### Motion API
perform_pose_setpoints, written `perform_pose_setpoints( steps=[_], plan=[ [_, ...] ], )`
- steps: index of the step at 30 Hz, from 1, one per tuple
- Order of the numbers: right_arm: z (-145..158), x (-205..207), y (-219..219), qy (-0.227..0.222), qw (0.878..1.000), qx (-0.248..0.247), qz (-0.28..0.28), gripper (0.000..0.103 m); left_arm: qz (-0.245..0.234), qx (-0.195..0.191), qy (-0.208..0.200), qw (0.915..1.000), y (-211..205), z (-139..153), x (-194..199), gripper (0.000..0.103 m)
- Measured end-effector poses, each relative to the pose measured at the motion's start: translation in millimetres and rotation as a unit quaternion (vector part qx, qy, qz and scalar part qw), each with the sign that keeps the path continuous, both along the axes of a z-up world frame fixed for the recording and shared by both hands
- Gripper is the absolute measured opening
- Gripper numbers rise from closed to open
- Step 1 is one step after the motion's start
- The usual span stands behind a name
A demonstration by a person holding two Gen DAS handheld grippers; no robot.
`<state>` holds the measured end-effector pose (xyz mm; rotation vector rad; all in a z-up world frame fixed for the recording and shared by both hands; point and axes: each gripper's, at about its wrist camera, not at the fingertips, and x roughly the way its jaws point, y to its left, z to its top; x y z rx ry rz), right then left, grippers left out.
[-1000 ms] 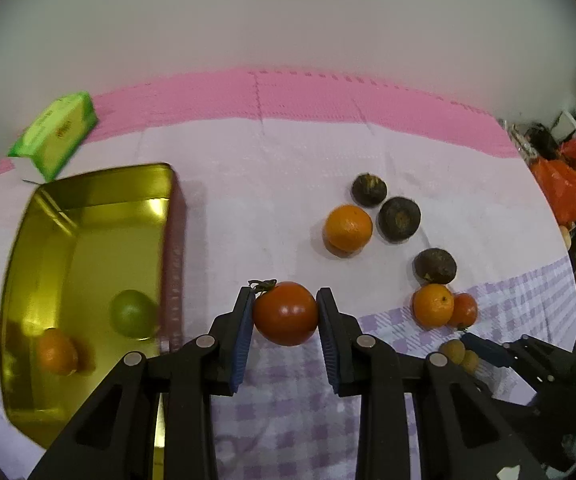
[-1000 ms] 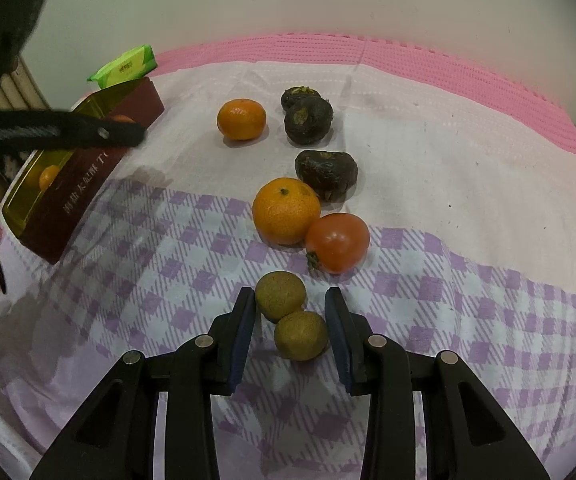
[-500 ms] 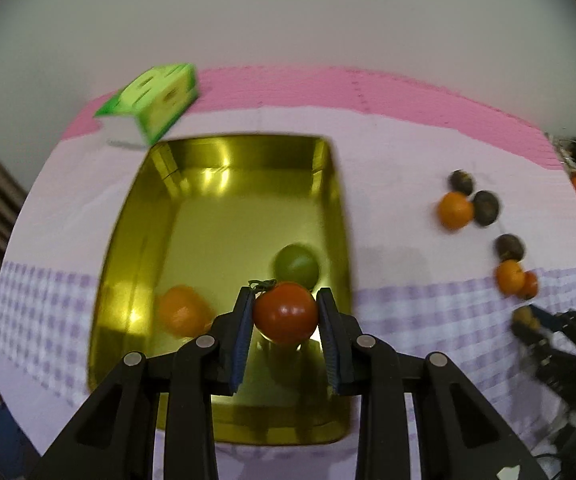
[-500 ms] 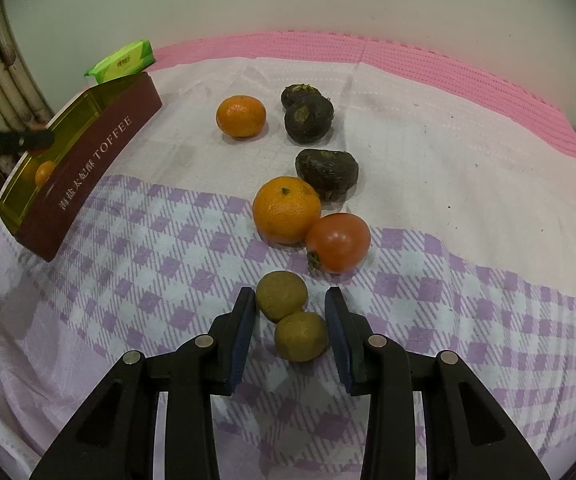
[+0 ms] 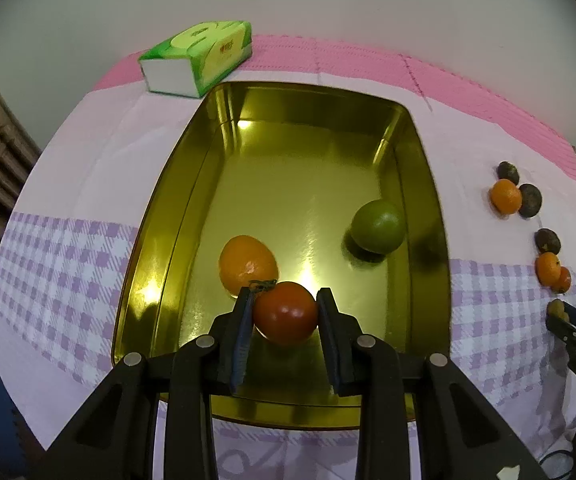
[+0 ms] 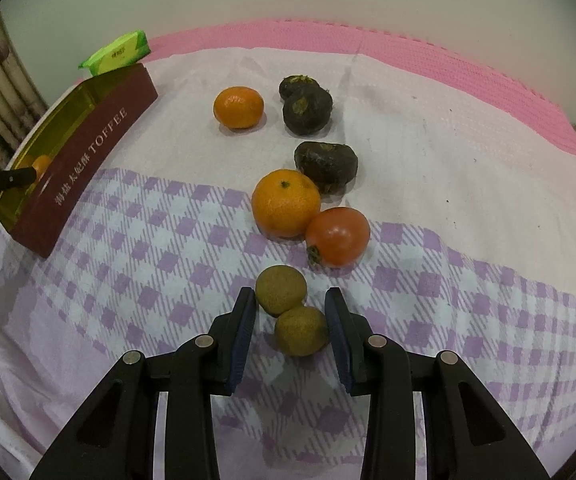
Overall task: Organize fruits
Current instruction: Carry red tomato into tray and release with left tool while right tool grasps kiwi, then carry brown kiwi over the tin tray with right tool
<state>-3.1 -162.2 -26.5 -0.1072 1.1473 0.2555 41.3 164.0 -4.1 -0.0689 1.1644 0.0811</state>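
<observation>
My left gripper (image 5: 285,312) is shut on a red tomato (image 5: 285,313) and holds it over the near end of the gold tin (image 5: 160,216). An orange (image 5: 248,265) and a green lime (image 5: 377,226) lie inside the tin. My right gripper (image 6: 289,318) is open, its jaws either side of two small olive-brown fruits (image 6: 299,330) on the cloth. Beyond them lie a red tomato (image 6: 337,236), two oranges (image 6: 286,204), and three dark fruits (image 6: 325,166).
A green tissue pack (image 5: 198,62) lies behind the tin. The tin's maroon TOFFEE side (image 6: 84,164) faces the right gripper from the left. A pink mat (image 6: 407,48) edges the cloth at the back. Fruits (image 5: 505,196) lie right of the tin.
My left gripper has carried the tomato left from the cloth to above the tin and come lower over it. The right gripper has stayed around the two small fruits.
</observation>
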Motion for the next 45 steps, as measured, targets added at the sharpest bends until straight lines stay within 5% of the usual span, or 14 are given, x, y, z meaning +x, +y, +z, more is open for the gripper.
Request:
perform_pose_setpoints(
  steps=[12, 14, 30, 39, 45],
  plan=[
    [1, -2, 4, 0.008, 1.0, -0.015, -0.007, 0.036, 0.016, -0.005, 0.033, 0.9993, 6, -19, 5, 0.028],
    [1, -2, 4, 0.009, 1.0, -0.015, -0.01, 0.026, 0.018, -0.004, 0.04, 0.999, 6, -24, 7, 0.028],
    [8, -2, 4, 0.005, 1.0, -0.006, -0.023, 0.026, 0.022, -0.006, 0.044, 0.9988, 9, -36, 9, 0.03],
    [28, -1, 14, -0.013, 1.0, 0.004, -0.01, 0.026, 0.028, -0.028, 0.022, 0.999, 17, -21, 4, 0.048],
    [43, 5, 40, -0.026, 0.999, 0.009, 0.021, 0.026, 0.043, -0.037, -0.04, 0.9976, 33, 10, -5, 0.059]
  ],
)
